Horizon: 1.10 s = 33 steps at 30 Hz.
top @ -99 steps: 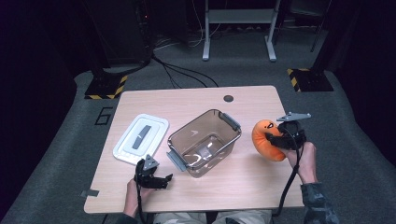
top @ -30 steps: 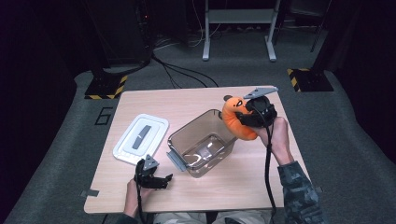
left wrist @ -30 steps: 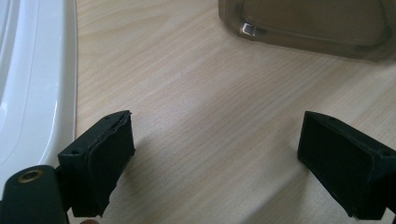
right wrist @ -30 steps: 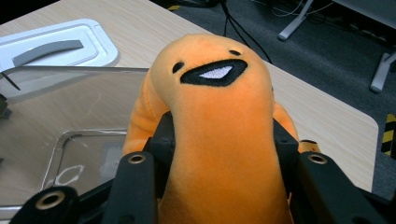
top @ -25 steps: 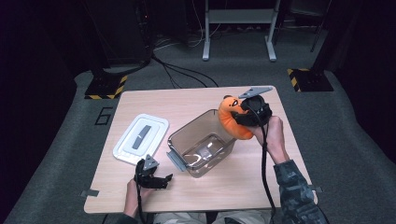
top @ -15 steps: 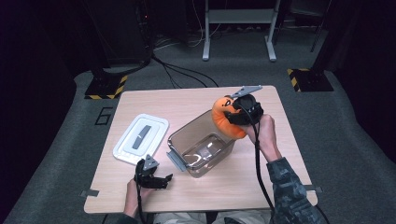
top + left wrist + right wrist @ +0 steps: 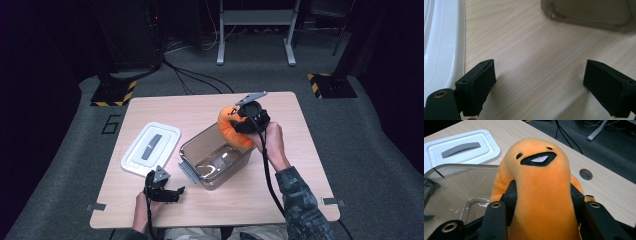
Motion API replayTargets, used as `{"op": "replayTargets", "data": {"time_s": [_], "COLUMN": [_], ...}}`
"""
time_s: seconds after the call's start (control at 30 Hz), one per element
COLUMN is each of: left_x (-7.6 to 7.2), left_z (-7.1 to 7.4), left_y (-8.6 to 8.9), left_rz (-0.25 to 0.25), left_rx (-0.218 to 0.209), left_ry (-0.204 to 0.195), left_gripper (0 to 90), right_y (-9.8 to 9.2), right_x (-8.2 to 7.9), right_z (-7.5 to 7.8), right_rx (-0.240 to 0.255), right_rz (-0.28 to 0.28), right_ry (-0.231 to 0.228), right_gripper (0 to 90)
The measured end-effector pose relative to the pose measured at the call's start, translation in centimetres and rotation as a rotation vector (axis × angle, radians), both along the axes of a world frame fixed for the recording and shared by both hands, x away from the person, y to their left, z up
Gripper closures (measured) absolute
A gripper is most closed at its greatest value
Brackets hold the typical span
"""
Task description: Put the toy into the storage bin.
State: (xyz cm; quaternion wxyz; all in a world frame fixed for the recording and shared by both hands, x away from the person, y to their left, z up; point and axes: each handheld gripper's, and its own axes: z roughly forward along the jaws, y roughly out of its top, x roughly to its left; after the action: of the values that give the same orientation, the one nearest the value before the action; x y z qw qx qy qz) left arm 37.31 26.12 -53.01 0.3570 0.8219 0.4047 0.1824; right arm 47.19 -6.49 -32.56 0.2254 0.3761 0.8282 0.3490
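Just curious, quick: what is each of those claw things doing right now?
Left gripper: open, holding nothing, low over the table.
Right gripper: shut on the orange plush toy.

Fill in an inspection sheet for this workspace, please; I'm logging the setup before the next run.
Surface: light wooden table, round hole near its far edge.
Job's things: orange plush toy held over the far rim of the clear plastic container, which is open; white lid lies flat to its left.
Clutter: nothing seen.
Grippers: right hand-held gripper clamped on the plush toy; left hand-held gripper open, just above the table near its front edge, nothing between the jaws.
Cables: black cable trails along the right forearm; more cables on the floor behind.
Surroundings: grey carpet, dark room, grey metal frame legs at the back.
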Motion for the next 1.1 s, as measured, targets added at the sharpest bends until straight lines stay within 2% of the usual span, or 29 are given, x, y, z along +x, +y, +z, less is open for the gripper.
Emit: {"op": "replayTargets", "data": {"time_s": [0.1,0.23,0.63,0.67,0.8,0.83,1.1], "left_x": [0.0,0.0,0.0,0.0,0.0,0.0,0.0], "left_z": [0.0,0.1,0.0,0.1,0.1,0.1,0.1], "left_y": [0.0,0.1,0.1,0.1,0.1,0.1,0.1], "left_rz": [-0.001,-0.008,-0.007,-0.009,-0.008,-0.008,-0.008], "left_rx": [0.003,0.01,0.006,0.01,0.009,0.011,0.011], "left_ry": [-0.001,0.006,0.001,0.007,0.007,0.007,0.008], "left_gripper": [10.5,10.5,10.4,10.5,10.5,10.5,10.5], "right_y": [0.4,0.8,1.8,1.8,2.0,2.1,2.7], "right_x": [0.1,0.3,0.6,0.6,0.6,0.7,0.8], "right_z": [-0.3,-0.8,-2.2,-2.3,-2.7,-2.8,-4.2], "right_rx": [0.0,-0.014,-0.011,-0.014,-0.014,-0.018,-0.014], "right_rz": [0.003,0.022,0.027,0.034,0.03,0.036,0.024], "right_ry": [0.015,0.01,0.047,0.039,0.061,0.053,0.095], "right_gripper": [55.5,55.2,54.7,54.7,54.5,54.4,53.5]}}
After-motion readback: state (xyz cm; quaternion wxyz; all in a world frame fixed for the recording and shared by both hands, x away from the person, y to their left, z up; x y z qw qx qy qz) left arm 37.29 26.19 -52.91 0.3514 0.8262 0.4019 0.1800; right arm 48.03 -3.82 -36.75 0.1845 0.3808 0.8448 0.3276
